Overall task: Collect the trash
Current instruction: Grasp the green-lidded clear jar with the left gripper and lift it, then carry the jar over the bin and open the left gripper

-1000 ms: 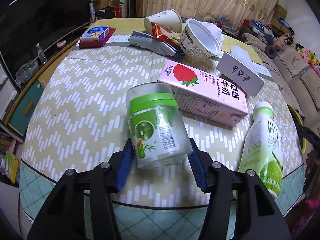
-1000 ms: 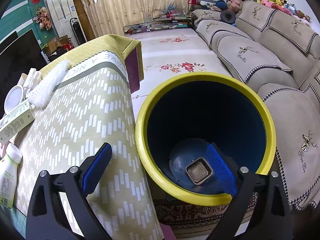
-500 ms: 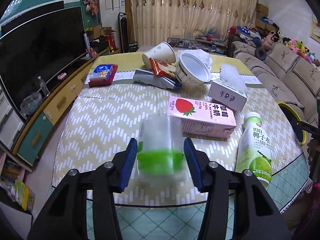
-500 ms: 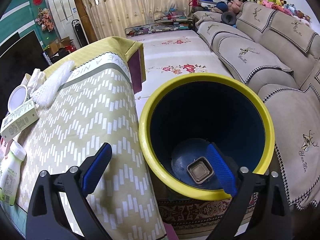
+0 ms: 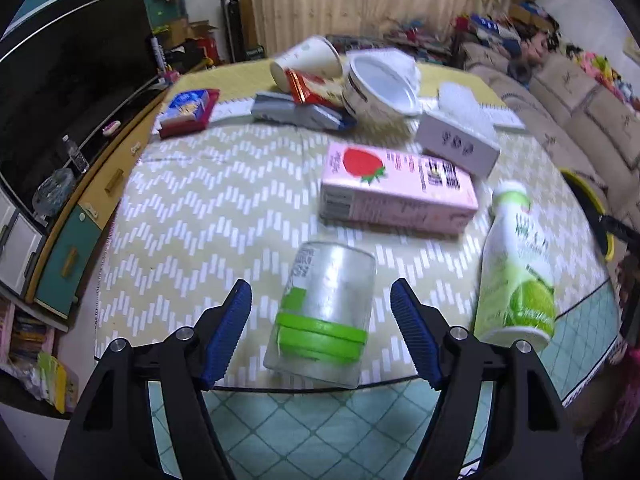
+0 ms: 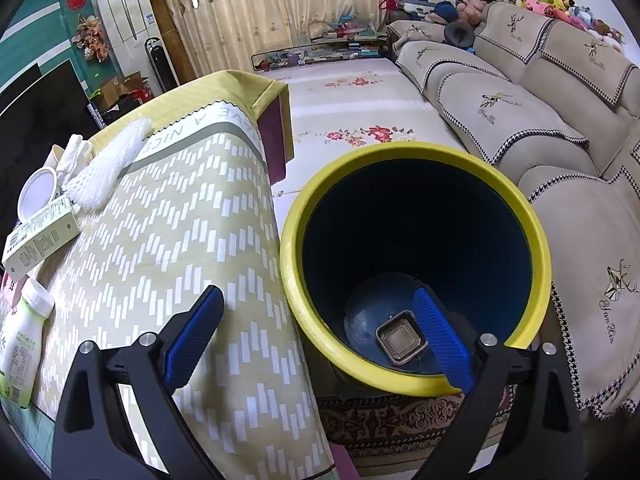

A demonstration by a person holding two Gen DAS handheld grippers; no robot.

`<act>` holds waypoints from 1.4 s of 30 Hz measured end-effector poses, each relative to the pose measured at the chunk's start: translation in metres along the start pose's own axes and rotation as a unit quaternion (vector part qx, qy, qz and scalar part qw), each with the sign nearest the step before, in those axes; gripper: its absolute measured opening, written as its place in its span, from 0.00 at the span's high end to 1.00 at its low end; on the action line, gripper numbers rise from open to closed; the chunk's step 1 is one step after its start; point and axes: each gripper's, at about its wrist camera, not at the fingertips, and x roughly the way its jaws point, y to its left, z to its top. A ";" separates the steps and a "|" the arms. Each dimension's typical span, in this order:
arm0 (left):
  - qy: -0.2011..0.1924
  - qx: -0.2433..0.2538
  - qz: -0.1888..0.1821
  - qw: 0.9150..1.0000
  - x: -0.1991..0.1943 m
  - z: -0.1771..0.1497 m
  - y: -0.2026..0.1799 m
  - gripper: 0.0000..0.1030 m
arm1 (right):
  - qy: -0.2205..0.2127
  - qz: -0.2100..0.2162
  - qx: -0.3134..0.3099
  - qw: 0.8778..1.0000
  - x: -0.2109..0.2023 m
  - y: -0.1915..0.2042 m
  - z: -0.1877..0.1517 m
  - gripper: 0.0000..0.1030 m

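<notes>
A clear plastic jar [image 5: 326, 312] with a green lid lies on its side near the front edge of the table [image 5: 208, 208], lid towards me. My left gripper [image 5: 320, 286] straddles it. Its jaws are opening, and gaps show between both blue pads and the jar. Further back lie a pink strawberry milk carton [image 5: 396, 192] and a green-and-white bottle [image 5: 516, 268]. My right gripper [image 6: 317, 292] hangs open and empty above the yellow-rimmed blue bin [image 6: 292, 240]. A small foil tray [image 6: 401, 340] lies at the bin's bottom.
At the table's far side lie a white box [image 5: 458, 144], a bowl [image 5: 380, 84], a paper cup [image 5: 308, 60], wrappers [image 5: 304, 110] and a red box [image 5: 188, 110]. The bin stands on the floor between the table and a beige sofa [image 6: 540, 120].
The jar sat gripped between the left pads with its lid away from me; it has since flipped lid-first towards me and the jaws have spread off it. The right gripper has not moved.
</notes>
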 end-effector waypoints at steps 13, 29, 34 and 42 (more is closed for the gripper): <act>0.042 0.036 -0.001 0.998 0.026 0.004 -0.006 0.51 | 0.002 0.006 -0.010 1.000 0.000 0.005 -0.003 0.12; -0.053 0.093 -0.056 0.993 -0.047 0.060 -0.064 0.52 | -0.034 0.028 0.006 0.999 -0.030 -0.012 -0.004 0.12; -0.071 0.137 -0.107 0.982 -0.052 0.088 -0.123 0.52 | -0.061 0.014 0.008 0.998 -0.058 -0.030 -0.009 0.11; -0.047 0.218 -0.187 0.957 -0.031 0.118 -0.245 0.52 | -0.090 -0.021 0.033 0.995 -0.094 -0.080 -0.024 0.11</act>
